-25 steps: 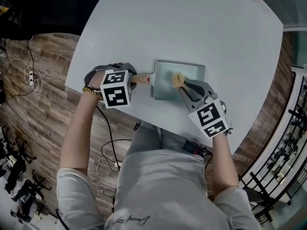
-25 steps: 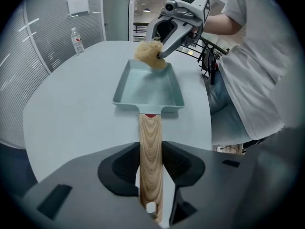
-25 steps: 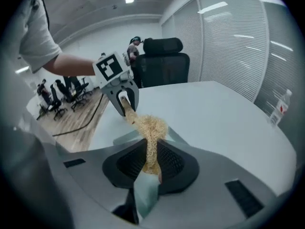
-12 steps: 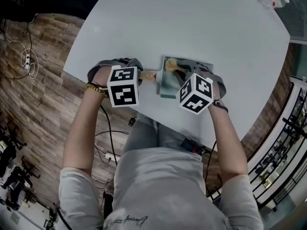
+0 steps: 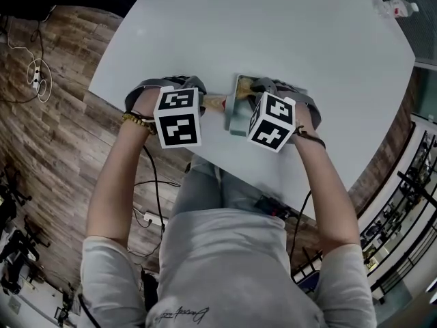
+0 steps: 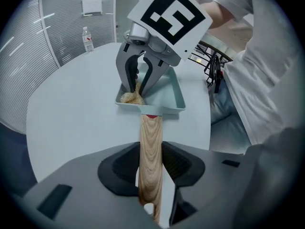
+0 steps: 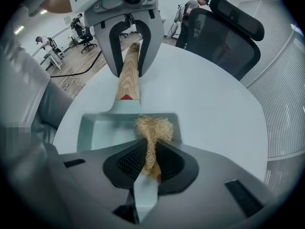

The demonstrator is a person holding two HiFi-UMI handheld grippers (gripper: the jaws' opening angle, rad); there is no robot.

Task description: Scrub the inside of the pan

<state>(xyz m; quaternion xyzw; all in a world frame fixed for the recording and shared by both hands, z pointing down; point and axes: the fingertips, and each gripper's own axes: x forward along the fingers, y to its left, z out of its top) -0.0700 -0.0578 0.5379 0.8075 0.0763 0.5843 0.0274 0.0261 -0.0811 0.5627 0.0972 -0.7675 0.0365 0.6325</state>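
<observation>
A pale green square pan (image 6: 170, 93) with a wooden handle (image 6: 151, 142) lies on the white table (image 5: 273, 33). My left gripper (image 6: 151, 175) is shut on that handle, its pads pressed on both sides of the wood. My right gripper (image 7: 151, 163) is shut on a tan fibrous scrubber (image 7: 153, 128), which rests on the pan's floor (image 7: 105, 128) near the wall at the handle end. From the left gripper view, the scrubber (image 6: 131, 98) sits in the pan's left corner under the right gripper's fingertips (image 6: 139, 87). In the head view both marker cubes hide most of the pan (image 5: 237, 115).
A water bottle (image 5: 399, 7) stands at the table's far right edge. A black office chair (image 7: 228, 37) stands beyond the table. The table's near edge runs just below the pan, by the person's lap. Cables lie on the wooden floor (image 5: 41, 80).
My right gripper has come down and shifted left over the pan, rolling as it went. The scrubber went from the pan's middle toward the handle end. The left gripper kept its hold.
</observation>
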